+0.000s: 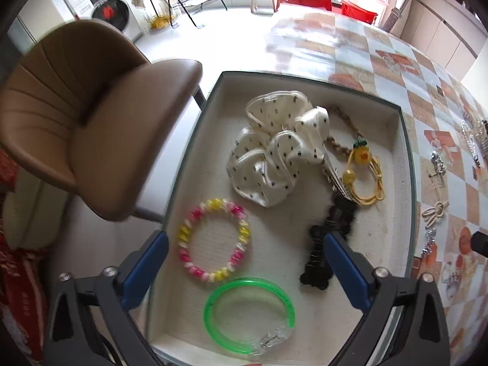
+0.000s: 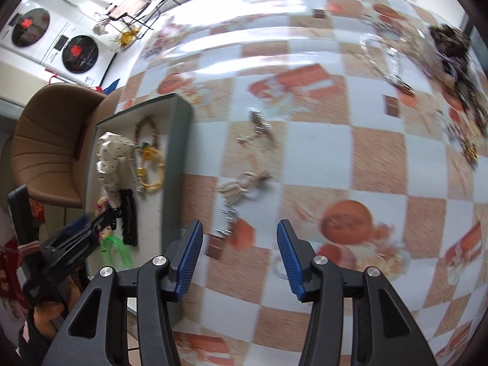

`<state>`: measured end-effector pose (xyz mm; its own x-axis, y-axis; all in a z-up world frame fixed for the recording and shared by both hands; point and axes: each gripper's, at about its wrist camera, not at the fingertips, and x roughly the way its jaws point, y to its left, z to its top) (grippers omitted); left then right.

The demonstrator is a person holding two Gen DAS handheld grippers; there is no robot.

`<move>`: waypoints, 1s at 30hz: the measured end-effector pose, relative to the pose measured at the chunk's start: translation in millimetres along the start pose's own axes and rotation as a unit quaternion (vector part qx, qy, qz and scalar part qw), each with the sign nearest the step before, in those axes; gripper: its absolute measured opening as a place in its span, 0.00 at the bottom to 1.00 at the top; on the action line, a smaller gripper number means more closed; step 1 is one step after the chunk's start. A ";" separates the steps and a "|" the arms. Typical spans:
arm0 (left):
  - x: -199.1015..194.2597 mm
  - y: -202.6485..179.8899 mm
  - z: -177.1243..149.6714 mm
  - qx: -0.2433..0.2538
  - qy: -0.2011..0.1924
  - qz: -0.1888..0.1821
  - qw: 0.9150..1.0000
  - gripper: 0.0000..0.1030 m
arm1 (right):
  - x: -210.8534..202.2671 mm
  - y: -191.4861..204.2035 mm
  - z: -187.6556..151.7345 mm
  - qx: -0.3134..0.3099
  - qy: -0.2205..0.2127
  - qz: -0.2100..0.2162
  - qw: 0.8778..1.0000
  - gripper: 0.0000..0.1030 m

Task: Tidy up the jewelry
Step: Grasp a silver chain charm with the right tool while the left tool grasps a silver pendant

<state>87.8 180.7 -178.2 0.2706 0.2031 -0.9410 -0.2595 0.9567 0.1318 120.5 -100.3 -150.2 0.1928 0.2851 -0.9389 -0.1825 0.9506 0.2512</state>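
Note:
A grey-rimmed tray (image 1: 407,164) holds a white dotted scrunchie (image 1: 274,149), a pink-and-yellow bead bracelet (image 1: 215,239), a green bangle (image 1: 248,315), a black hair clip (image 1: 328,241), a yellow hair tie (image 1: 366,177) and a braided band (image 1: 338,140). My left gripper (image 1: 244,268) is open and empty above the tray's near end. My right gripper (image 2: 239,256) is open and empty over the table, right of the tray (image 2: 175,158). Loose pieces lie ahead of it: a cream knot clip (image 2: 241,186), silver clips (image 2: 227,219) and a silver piece (image 2: 259,123).
The table has a checkered orange-and-white cloth (image 2: 320,152). More jewelry lies far right: a clear bead necklace (image 2: 384,58) and a dark pile (image 2: 457,61). A brown chair (image 1: 85,116) stands left of the tray. The left gripper shows in the right wrist view (image 2: 91,225).

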 end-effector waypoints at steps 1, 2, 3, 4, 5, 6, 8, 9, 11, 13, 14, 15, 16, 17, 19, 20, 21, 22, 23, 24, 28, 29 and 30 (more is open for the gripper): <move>-0.4 -1.5 0.5 0.004 0.002 0.000 1.000 1.00 | -0.4 -3.7 -0.5 0.003 0.000 -0.001 1.000 0.54; -0.8 -2.9 0.6 0.004 0.005 0.000 1.000 1.00 | -0.8 -8.0 -1.1 0.006 0.000 -0.002 1.000 0.54; -1.6 -4.5 0.4 0.004 0.005 0.002 1.000 1.00 | -1.6 -13.2 -1.7 0.009 0.000 -0.003 1.000 0.55; -3.1 -6.3 0.1 0.006 0.003 0.006 1.000 1.00 | -1.5 -15.7 -1.1 0.011 0.000 -0.003 1.000 0.56; -5.0 -8.6 -0.1 0.009 -0.001 0.011 1.000 1.00 | -2.2 -19.9 -1.0 0.014 0.000 -0.003 1.000 0.59; -7.6 -10.9 -0.5 0.011 -0.005 0.015 1.000 1.00 | -2.3 -23.2 -1.1 0.015 -0.001 -0.003 1.000 0.64; -12.2 -15.6 -2.0 0.017 -0.009 0.016 1.000 1.00 | -3.6 -29.5 -0.2 0.014 -0.004 -0.003 1.000 0.74; -14.9 -19.8 -2.6 0.021 -0.012 0.014 1.000 1.00 | -4.3 -32.6 0.7 0.014 -0.006 -0.002 1.000 0.78; -20.1 -26.2 -4.1 0.026 -0.015 0.008 1.000 1.00 | -5.1 -36.0 2.4 0.013 -0.007 -0.003 1.000 0.78; -26.0 -34.1 -6.5 0.028 -0.017 -0.001 0.999 1.00 | -5.2 -40.8 5.0 0.012 -0.006 -0.003 1.000 0.78; -28.6 -40.1 -7.7 0.032 -0.015 -0.012 0.999 1.00 | -4.7 -42.9 7.2 0.011 -0.006 -0.003 1.000 0.78; -31.1 -44.8 -9.3 0.035 -0.014 -0.018 0.999 1.00 | -4.7 -44.1 8.8 0.009 -0.005 -0.004 1.000 0.78; -33.7 -49.9 -10.7 0.037 -0.015 -0.024 0.999 1.00 | -4.3 -45.5 11.6 0.005 -0.005 -0.005 1.000 0.78; -36.8 -55.8 -12.6 0.041 -0.017 -0.030 0.999 1.00 | -3.7 -46.3 14.9 0.001 -0.004 -0.005 1.000 0.78; -41.1 -68.6 -15.6 0.050 -0.019 -0.040 0.998 1.00 | -2.5 -47.0 21.2 -0.007 -0.003 -0.004 1.000 0.78; -43.3 -74.7 -17.5 0.054 -0.019 -0.043 0.997 1.00 | -1.7 -46.7 25.2 -0.013 -0.003 -0.003 1.000 0.78; -45.4 -81.1 -19.3 0.057 -0.021 -0.047 0.997 1.00 | -0.3 -46.1 30.5 -0.020 -0.002 -0.002 1.000 0.78; -47.0 -86.9 -20.9 0.060 -0.021 -0.049 0.997 1.00 | 0.5 -45.4 33.9 -0.024 -0.002 0.000 1.000 0.78; -48.7 -92.7 -22.1 0.063 -0.022 -0.051 0.996 1.00 | 1.6 -44.1 38.1 -0.030 -0.001 0.002 1.000 0.78; -50.6 -97.7 -23.8 0.065 -0.022 -0.053 0.996 1.00 | 3.4 -42.3 42.8 -0.038 -0.001 0.004 0.999 0.78; -53.3 -113.5 -27.0 0.075 -0.025 -0.058 0.995 1.00 | 13.9 -31.3 59.5 -0.069 0.002 0.008 0.998 0.78; -53.5 -117.9 -27.5 0.078 -0.026 -0.057 0.995 1.00 | 16.6 -28.4 62.9 -0.076 0.002 0.010 0.997 0.78; -53.7 -120.1 -28.9 0.080 -0.027 -0.056 0.995 1.00 | 20.3 -24.5 67.4 -0.086 0.002 0.013 0.996 0.76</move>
<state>77.6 48.8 -152.4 0.3394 0.1005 -0.9353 -0.0753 0.9940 0.0795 193.8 -109.5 -159.6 0.1812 0.3092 -0.9336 -0.3493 0.9076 0.2328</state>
